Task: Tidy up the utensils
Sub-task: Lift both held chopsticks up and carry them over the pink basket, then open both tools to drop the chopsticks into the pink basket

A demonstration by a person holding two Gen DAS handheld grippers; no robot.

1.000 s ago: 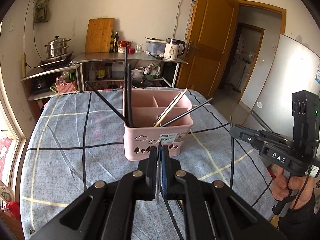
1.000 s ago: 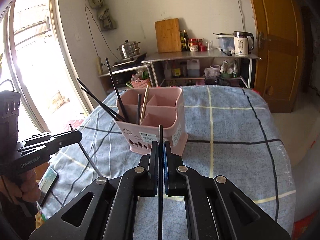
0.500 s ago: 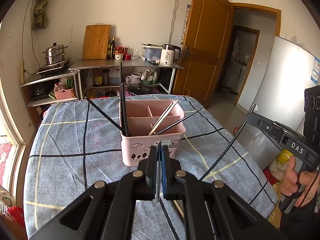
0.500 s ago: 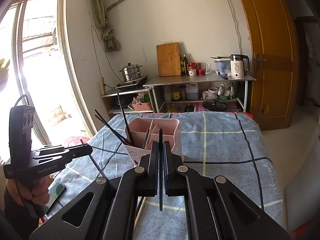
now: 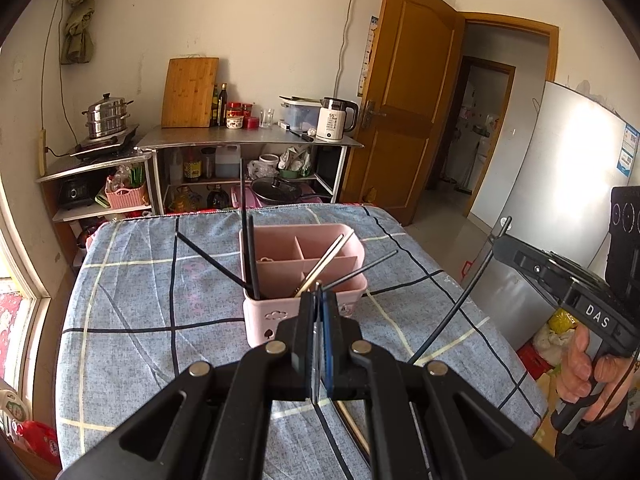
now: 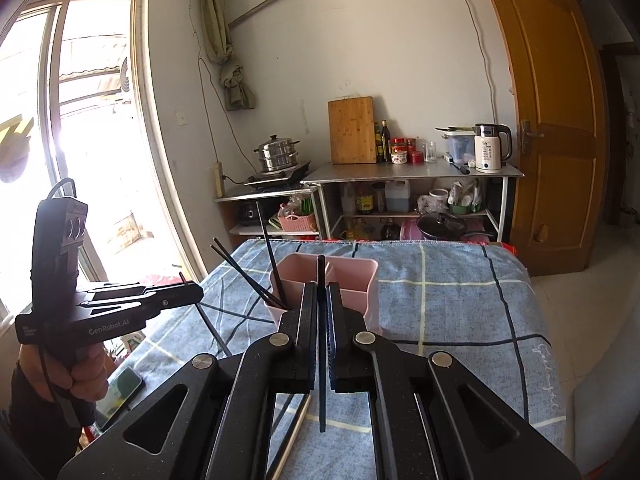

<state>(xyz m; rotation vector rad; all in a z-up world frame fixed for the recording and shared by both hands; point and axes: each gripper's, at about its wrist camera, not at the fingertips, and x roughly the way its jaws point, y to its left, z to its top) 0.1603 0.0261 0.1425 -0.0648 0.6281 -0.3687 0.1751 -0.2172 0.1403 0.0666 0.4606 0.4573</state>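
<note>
You've lifted both tongs clear of the tabletop (image 5: 132, 304), the left tongs (image 5: 319, 292) and right tongs (image 6: 321, 292) each clamped tight on one black chopstick (image 6: 321, 344), poised above the pink holder (image 5: 280, 320) for dropping in.

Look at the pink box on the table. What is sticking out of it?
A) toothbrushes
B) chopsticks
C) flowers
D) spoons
B: thin black and pale chopsticks lean out of the pink box, which stands on the blue checked table.
</note>
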